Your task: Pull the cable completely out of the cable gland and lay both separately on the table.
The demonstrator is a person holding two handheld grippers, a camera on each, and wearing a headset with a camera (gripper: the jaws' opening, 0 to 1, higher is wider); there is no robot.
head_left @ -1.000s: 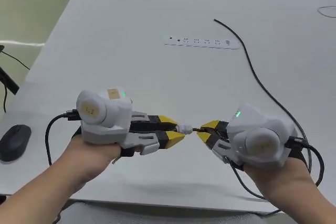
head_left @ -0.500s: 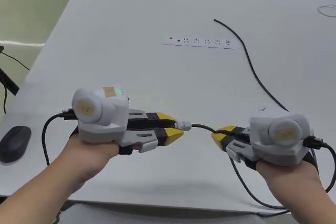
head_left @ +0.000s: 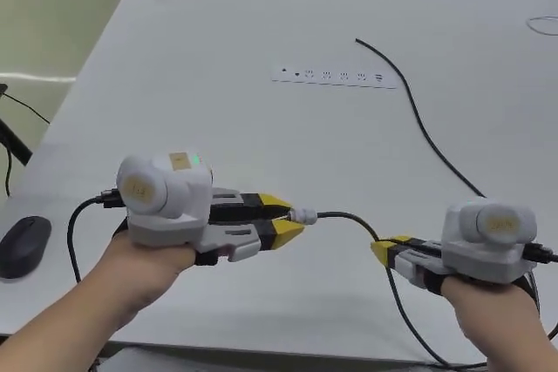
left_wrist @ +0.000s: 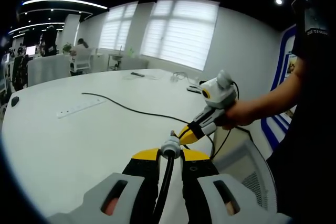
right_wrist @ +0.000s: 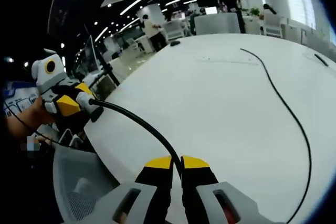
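White table (head_left: 218, 128), power strip (head_left: 328, 75), dark mouse (head_left: 23, 246) near left edge

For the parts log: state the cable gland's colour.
Light grey cable gland, clearest in the left gripper view.

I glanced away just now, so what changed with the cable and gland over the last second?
The right gripper drew away to the person's right, pulling more black cable out of the cable gland. The left gripper kept its clamp on the gland; the power strip stayed put.
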